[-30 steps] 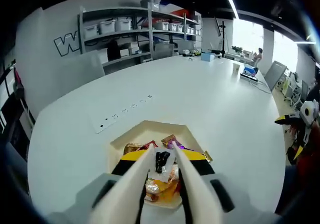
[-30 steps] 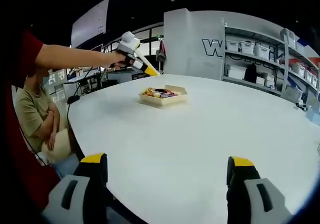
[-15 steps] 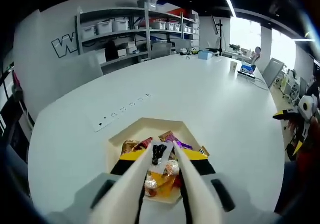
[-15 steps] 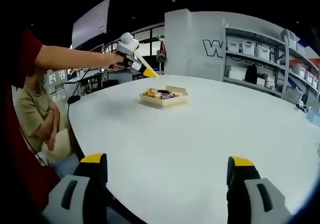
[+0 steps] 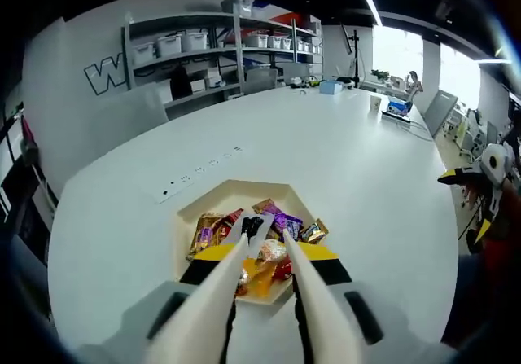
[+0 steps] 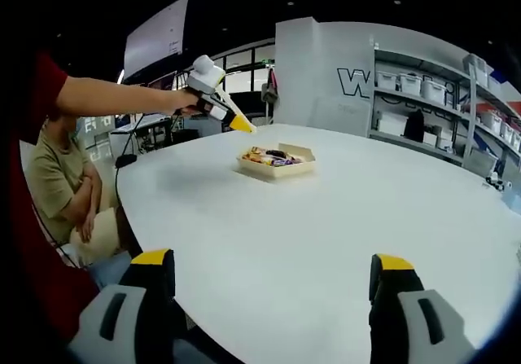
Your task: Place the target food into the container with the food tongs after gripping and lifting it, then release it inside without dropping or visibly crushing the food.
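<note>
My left gripper [image 5: 265, 255] is shut on a pair of cream food tongs [image 5: 218, 292]. The tongs' tips pinch a white packet with a dark piece inside [image 5: 249, 227], held just above a shallow beige tray [image 5: 184, 220] full of several wrapped snacks. In the right gripper view the same tray [image 6: 277, 168] sits far across the white table, with the left gripper [image 6: 213, 94] held over its left end by an outstretched arm. My right gripper [image 6: 271, 278] stands open near the table's edge, nothing between its yellow-tipped jaws.
A strip of sockets [image 5: 200, 177] is set into the white table [image 5: 342, 160] beyond the tray. Shelves with bins [image 5: 220, 46] line the far wall. A seated person [image 6: 61, 193] is beside the table's edge.
The left gripper has drawn up and back from the tray with the packet still in the tongs, so more of the tray shows. The right gripper's jaws have stayed wide apart.
</note>
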`<state>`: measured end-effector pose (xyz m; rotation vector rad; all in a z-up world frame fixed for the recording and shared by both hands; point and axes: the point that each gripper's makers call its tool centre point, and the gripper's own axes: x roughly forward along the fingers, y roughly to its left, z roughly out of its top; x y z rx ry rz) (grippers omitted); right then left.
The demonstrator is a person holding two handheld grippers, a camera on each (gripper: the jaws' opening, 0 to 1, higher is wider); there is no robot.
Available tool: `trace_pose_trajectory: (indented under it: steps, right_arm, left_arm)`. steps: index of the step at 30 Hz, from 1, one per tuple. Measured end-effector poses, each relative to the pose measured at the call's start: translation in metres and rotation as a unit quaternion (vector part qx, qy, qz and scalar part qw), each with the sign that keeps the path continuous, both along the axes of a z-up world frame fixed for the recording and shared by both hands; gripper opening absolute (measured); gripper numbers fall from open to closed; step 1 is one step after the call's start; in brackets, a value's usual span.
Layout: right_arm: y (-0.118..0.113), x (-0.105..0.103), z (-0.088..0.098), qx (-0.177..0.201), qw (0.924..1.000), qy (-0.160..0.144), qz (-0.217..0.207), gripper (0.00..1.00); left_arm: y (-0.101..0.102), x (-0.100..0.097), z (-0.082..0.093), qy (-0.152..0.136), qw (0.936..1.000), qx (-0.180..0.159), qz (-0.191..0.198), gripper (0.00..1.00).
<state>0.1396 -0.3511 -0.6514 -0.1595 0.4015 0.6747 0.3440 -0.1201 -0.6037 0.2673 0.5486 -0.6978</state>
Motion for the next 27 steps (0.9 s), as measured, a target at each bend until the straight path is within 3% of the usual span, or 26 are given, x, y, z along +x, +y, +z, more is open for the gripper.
trace_pose_trajectory:
  steps: [15,24,27]
  right_arm:
    - [0.014,-0.009,0.002,-0.005,0.9998,-0.005,0.016,0.99]
    - [0.024,-0.013,0.003,-0.009,0.9995,-0.006,0.031,0.99]
    - [0.028,-0.015,0.001,-0.012,0.9993,-0.005,0.035,0.99]
  left_arm:
    - [0.009,-0.03,-0.003,-0.01,0.9998,-0.017,0.003,0.25]
    - [0.02,-0.051,-0.017,-0.015,0.9993,-0.031,0.014,0.25]
    - [0.024,-0.056,-0.017,-0.032,0.9989,-0.03,0.015,0.26]
